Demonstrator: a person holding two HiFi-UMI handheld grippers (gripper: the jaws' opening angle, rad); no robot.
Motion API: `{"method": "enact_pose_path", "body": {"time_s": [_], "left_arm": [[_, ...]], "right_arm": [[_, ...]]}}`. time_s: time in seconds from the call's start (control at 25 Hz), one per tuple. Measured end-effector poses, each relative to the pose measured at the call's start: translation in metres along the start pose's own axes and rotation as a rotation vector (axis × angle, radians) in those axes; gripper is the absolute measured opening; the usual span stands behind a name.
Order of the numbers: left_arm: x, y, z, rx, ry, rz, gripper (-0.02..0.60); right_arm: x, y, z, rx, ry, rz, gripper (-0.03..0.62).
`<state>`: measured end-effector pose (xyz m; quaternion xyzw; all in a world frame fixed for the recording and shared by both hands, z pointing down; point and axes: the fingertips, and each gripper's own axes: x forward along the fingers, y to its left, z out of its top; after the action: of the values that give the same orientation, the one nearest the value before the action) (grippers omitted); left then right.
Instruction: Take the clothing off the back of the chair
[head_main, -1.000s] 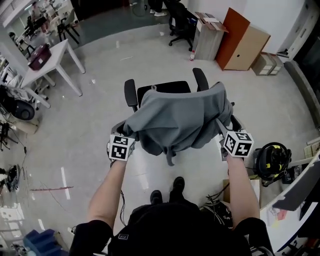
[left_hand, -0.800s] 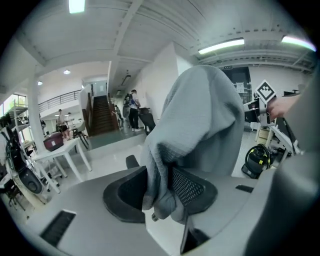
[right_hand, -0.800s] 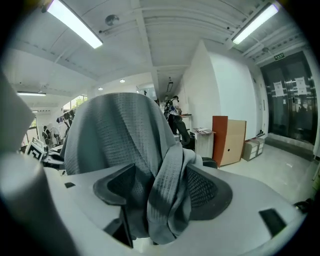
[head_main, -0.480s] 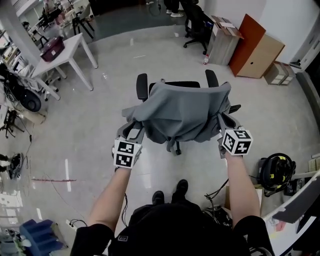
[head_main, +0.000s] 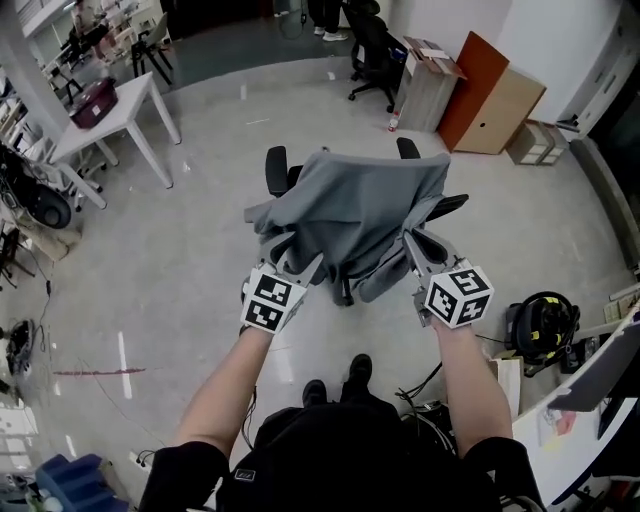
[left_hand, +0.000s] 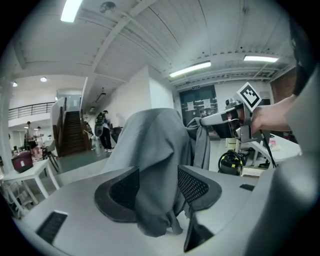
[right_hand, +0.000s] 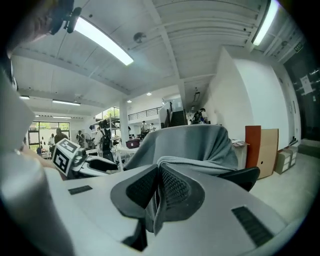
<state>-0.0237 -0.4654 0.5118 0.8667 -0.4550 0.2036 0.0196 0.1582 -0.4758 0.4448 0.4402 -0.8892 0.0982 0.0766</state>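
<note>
A grey garment (head_main: 360, 210) hangs over the back of a black office chair (head_main: 277, 166), whose armrests stick out past it. My left gripper (head_main: 287, 260) holds the garment's near left corner; a thick bunch of the cloth (left_hand: 150, 150) fills the gap between its pads (left_hand: 125, 187), and the jaws are opening. My right gripper (head_main: 418, 246) is shut on a thin fold at the near right edge, with the cloth (right_hand: 195, 142) pinched flat between its pads (right_hand: 172, 187). The near hem is lifted and stretched between the two grippers.
A white table (head_main: 110, 115) stands at the far left. A second black chair (head_main: 370, 45), cardboard boxes and wooden boards (head_main: 490, 90) are at the back right. A yellow-and-black machine (head_main: 540, 320) and cables lie on the floor at the right. The person's feet (head_main: 335, 378) are right behind the chair.
Both grippers have risen and come closer together, the right one moving left. The right jaws have shut on the cloth. The garment's near hem is lifted higher off the chair's back.
</note>
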Motion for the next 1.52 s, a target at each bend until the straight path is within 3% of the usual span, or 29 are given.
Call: {"method": "enact_pose_path", "body": {"time_s": [0.32, 0.48, 0.68, 0.84, 1.12, 1.24, 1.36, 1.52], "left_arm": [[-0.026, -0.045, 0.000, 0.072, -0.048, -0.143, 0.260], [-0.030, -0.065, 0.001, 0.097, -0.044, -0.189, 0.267], [-0.025, -0.071, 0.000, 0.124, -0.011, -0.180, 0.273], [-0.013, -0.056, 0.004, 0.090, 0.009, -0.130, 0.277], [0.004, -0.030, 0.011, 0.022, 0.018, -0.081, 0.285], [0.008, -0.020, 0.006, 0.014, 0.035, -0.077, 0.288], [0.007, -0.013, 0.001, 0.010, 0.050, -0.070, 0.288], [0.009, -0.009, 0.001, 0.007, 0.048, -0.064, 0.287]], "right_arm": [[-0.065, 0.060, 0.018, 0.043, -0.085, -0.004, 0.029], [-0.104, 0.062, 0.029, 0.200, -0.193, 0.024, 0.028], [-0.147, 0.062, 0.053, 0.283, -0.318, 0.062, 0.028], [-0.165, 0.064, 0.075, 0.307, -0.396, 0.117, 0.028], [-0.206, 0.078, 0.146, 0.252, -0.563, 0.200, 0.028], [-0.237, 0.102, 0.188, 0.159, -0.686, 0.272, 0.028], [-0.249, 0.124, 0.202, 0.018, -0.682, 0.243, 0.028], [-0.242, 0.103, 0.181, 0.074, -0.646, 0.173, 0.028]]}}
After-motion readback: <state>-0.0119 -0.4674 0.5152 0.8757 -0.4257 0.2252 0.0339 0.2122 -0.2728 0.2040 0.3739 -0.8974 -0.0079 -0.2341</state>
